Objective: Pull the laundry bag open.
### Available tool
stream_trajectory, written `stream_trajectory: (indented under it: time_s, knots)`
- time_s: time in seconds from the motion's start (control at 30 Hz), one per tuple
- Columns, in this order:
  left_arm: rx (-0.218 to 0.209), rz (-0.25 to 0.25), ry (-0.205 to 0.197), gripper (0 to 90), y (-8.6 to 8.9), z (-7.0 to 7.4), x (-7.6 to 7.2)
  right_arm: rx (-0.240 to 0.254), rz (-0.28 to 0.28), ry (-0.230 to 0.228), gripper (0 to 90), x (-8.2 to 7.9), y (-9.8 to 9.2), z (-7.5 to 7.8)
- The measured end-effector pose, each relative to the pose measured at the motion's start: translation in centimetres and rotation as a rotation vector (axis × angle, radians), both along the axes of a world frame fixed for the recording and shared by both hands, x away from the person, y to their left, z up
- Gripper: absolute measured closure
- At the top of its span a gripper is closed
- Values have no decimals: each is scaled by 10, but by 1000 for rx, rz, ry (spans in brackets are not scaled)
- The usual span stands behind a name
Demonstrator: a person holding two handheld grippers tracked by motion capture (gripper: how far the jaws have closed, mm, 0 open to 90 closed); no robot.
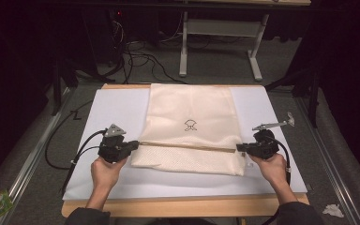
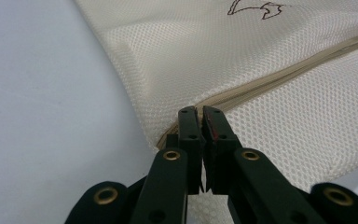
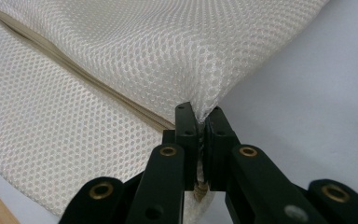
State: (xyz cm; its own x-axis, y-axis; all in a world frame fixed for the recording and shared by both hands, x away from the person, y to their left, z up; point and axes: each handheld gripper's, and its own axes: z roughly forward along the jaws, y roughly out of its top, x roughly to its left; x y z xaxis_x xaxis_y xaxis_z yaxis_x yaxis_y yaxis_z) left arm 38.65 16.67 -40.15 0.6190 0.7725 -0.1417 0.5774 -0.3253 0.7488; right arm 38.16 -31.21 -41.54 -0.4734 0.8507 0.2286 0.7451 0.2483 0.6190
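- A cream mesh bag (image 1: 190, 126) lies flat in the middle of a white sheet (image 1: 108, 112) that covers a wooden table (image 1: 183, 206).
- The bag's far edge reaches the far side of the sheet; its near edge lies well short of the near edge of the table.
- A tan zip (image 1: 187, 146) runs across the bag from side to side, close to its near end, and a small dark drawn mark (image 1: 190, 124) sits above it near the middle.
- The left gripper (image 1: 136, 144), held in the person's left hand (image 1: 107, 169), meets the bag's left edge right at the end of the zip.
- In the left gripper view its jaws are pressed together on the mesh (image 2: 261, 56) where the zip (image 2: 279, 74) ends.
- The right gripper (image 1: 238, 148), in the right hand (image 1: 273, 168), meets the bag's right edge at the other end of the zip.
- In the right gripper view its jaws pinch a raised fold of mesh (image 3: 200, 60) at the bag's side, with the zip (image 3: 74, 70) running off to the left.
- Both grippers lie low over the sheet and point inward toward each other.
- Cables (image 1: 140, 56) trail over the grey floor beyond the table.
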Motion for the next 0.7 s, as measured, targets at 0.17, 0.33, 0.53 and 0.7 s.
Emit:
stream_trajectory:
  time_s: [0.17, 0.33, 0.53, 0.7]
  knots:
    - [-5, -5, 3, 873, 0, -1, 1, -1, -2, 3, 878, 1, -1, 0]
    - [13, 11, 11, 873, 2, -2, 2, -22, -13, 4, 879, 2, -2, 0]
    - [12, 11, 18, 873, 4, -3, 1, -37, -30, 3, 881, 4, -4, 1]
    - [23, 0, 23, 873, 2, -5, 0, -48, -39, -4, 881, 5, -6, 0]
